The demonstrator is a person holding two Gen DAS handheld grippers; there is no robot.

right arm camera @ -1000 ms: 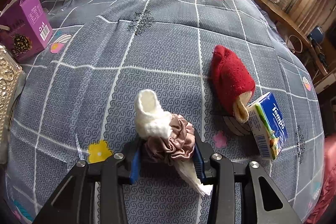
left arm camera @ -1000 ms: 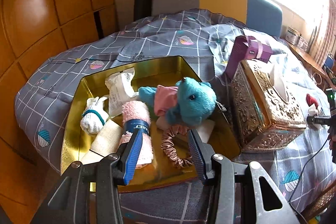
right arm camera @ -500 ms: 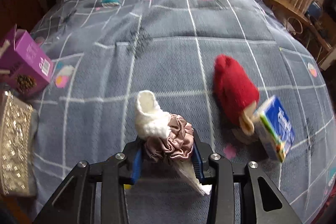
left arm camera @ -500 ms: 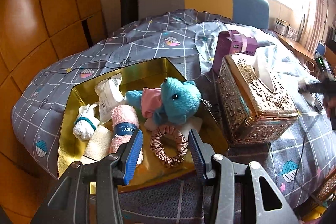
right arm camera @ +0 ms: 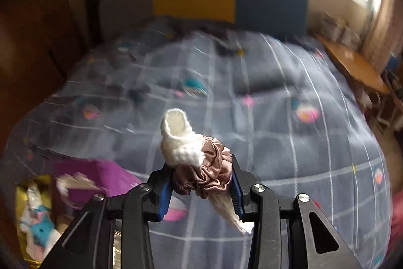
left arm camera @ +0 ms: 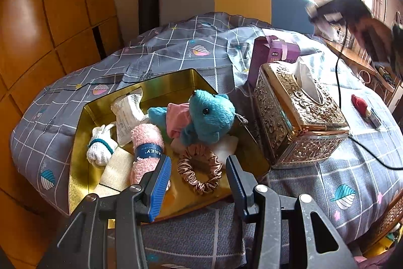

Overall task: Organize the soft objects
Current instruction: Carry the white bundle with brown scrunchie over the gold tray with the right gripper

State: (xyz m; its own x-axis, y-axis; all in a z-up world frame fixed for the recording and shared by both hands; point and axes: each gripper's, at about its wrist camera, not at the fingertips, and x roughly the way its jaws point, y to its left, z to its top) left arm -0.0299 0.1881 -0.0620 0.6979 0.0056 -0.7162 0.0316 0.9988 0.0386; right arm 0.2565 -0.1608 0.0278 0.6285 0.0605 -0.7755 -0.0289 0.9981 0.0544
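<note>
A gold tin (left arm camera: 83, 158) on the bed holds a blue teddy (left arm camera: 209, 115), a pink rolled towel (left arm camera: 147, 145), a white sock bundle (left arm camera: 100, 148), a white packet (left arm camera: 128, 110) and a pink scrunchie (left arm camera: 200, 170). My left gripper (left arm camera: 199, 183) is open and empty, just above the tin's near edge. My right gripper (right arm camera: 200, 185) is shut on a white sock (right arm camera: 180, 143) bundled with a pink scrunchie (right arm camera: 209, 173), held high above the bed. It shows blurred at the top right of the left wrist view (left arm camera: 352, 14). A red sock (left arm camera: 360, 103) lies on the bed at the right.
An ornate gold tissue box (left arm camera: 297, 115) stands right of the tin, with a purple carton (left arm camera: 272, 54) behind it. A black cable (left arm camera: 365, 148) runs across the grey checked bedspread (left arm camera: 176, 49). A tissue pack (left arm camera: 375, 117) lies by the red sock. Wooden wall panels stand at the left.
My right gripper has lifted the sock and scrunchie well above the bed and swung left toward the tin. My left gripper has drawn back a little and stays open.
</note>
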